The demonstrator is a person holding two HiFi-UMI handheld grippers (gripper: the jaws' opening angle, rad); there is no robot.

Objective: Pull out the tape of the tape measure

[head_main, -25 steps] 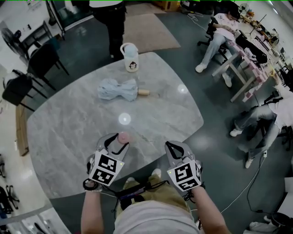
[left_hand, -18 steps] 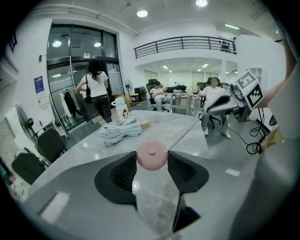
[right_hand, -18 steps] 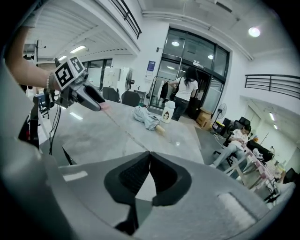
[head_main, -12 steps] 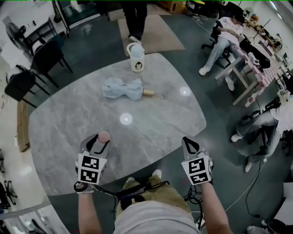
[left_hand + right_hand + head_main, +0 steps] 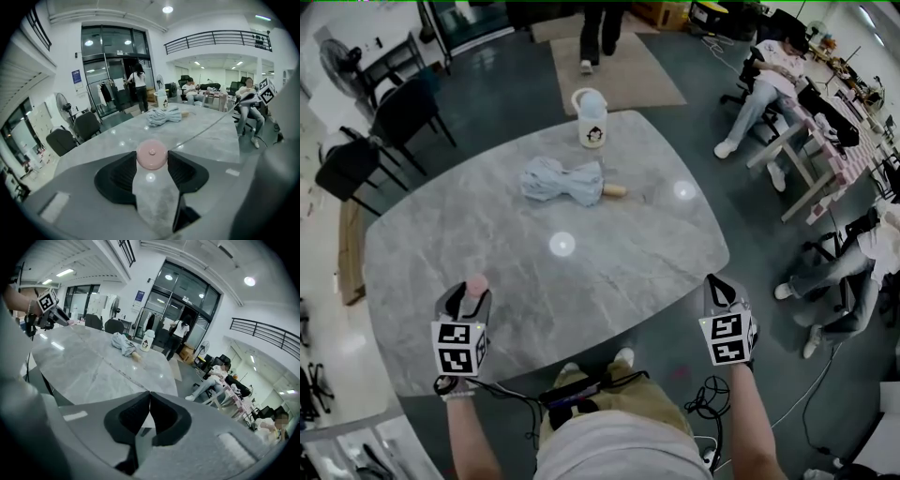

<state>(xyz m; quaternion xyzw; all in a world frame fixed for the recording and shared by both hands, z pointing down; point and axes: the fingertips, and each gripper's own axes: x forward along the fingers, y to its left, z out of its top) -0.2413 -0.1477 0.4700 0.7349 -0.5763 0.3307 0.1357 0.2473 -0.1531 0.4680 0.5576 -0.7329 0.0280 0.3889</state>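
Observation:
A round pink tape measure [image 5: 476,282] sits between the pads of my left gripper [image 5: 473,291], above the near left part of the grey marble table [image 5: 487,225]. In the left gripper view the pink case [image 5: 151,153] fills the gap between the jaws. From it a thin pale tape [image 5: 205,125] stretches over the table toward my right gripper [image 5: 263,93]. My right gripper [image 5: 715,281] hangs off the table's near right edge. Its jaws [image 5: 149,394] are closed tip to tip, and the tape between them is too thin to see.
A folded light-blue umbrella [image 5: 564,180] lies at the table's far middle, with a white lidded jug [image 5: 592,120] behind it. Dark chairs [image 5: 403,112] stand to the left. People sit at desks [image 5: 806,122] to the right, and a person [image 5: 602,28] walks beyond the table.
The two grippers have drawn far apart, the left going left with the pink case and the right going right past the table's edge. The person beyond the table has walked farther off.

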